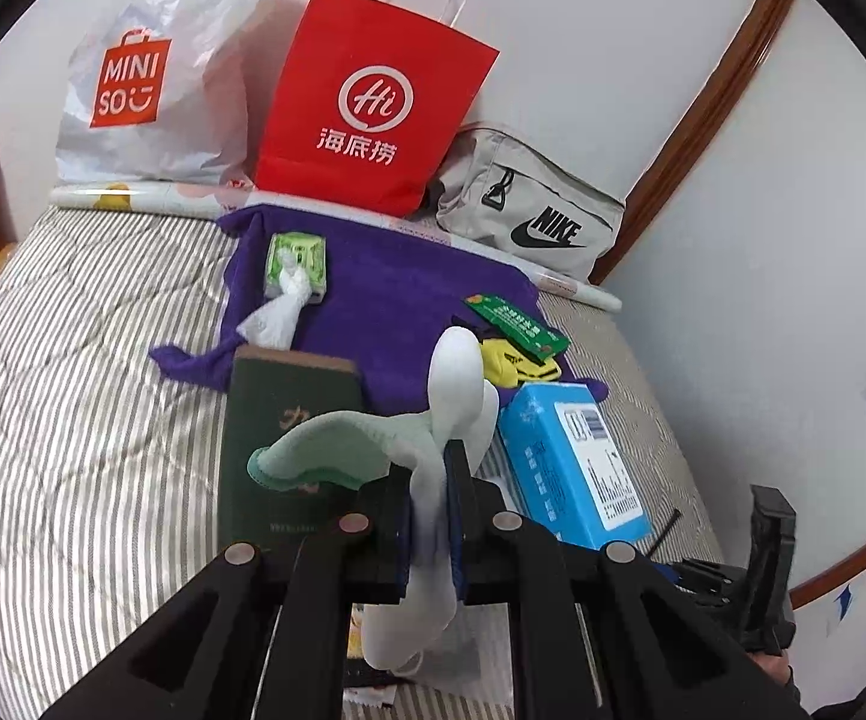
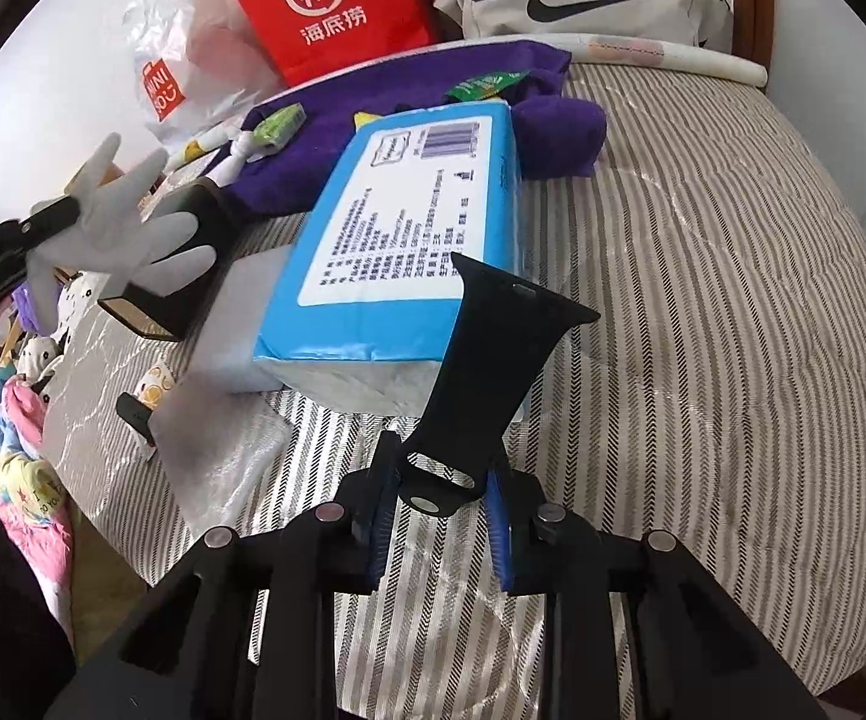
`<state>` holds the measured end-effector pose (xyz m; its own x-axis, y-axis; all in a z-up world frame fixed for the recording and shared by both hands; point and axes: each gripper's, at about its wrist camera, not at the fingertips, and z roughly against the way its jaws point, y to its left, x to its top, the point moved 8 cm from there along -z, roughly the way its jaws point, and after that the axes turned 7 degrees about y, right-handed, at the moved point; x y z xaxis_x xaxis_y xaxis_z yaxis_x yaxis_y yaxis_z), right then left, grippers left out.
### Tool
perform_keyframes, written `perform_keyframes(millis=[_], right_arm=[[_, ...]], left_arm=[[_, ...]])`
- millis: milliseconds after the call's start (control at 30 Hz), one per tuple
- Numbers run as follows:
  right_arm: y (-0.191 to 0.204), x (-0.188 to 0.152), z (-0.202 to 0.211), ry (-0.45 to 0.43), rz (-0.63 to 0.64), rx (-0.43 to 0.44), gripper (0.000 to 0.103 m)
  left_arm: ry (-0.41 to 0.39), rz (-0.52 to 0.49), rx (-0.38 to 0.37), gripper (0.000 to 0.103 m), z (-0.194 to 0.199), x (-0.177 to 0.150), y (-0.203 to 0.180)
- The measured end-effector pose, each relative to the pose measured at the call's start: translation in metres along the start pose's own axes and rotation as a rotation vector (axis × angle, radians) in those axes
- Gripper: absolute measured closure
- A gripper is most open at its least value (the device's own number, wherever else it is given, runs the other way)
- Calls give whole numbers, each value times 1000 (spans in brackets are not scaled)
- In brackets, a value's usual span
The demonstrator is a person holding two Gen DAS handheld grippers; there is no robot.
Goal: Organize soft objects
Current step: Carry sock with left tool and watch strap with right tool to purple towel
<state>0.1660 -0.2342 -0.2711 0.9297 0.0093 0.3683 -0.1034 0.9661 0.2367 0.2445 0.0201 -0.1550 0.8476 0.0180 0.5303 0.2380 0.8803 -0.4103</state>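
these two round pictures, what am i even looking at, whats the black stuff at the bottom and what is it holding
Each picture comes from a wide-angle camera on a handheld two-finger gripper; a person holds one per hand. The black parts are the fingers. The left gripper pinches a white and pale green sock. The right gripper holds a black watch strap. Below is a striped bed with a blue tissue pack, a purple towel and a dark green book. Bags stand at the wall.

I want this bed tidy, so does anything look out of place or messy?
One tissue trails out of the small green pack onto the purple cloth. A dark book and a black watch strap sit among the soft things.
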Motion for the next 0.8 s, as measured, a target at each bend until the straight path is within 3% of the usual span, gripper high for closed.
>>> perform_keyframes(millis=[467,800], right_arm=[[6,23,39,-69,57,10,76],[21,90,42,-109,118,54,76]], left_arm=[[-3,-12,9,93,-16,38,6],[-19,2,31,93,-21,69,26]])
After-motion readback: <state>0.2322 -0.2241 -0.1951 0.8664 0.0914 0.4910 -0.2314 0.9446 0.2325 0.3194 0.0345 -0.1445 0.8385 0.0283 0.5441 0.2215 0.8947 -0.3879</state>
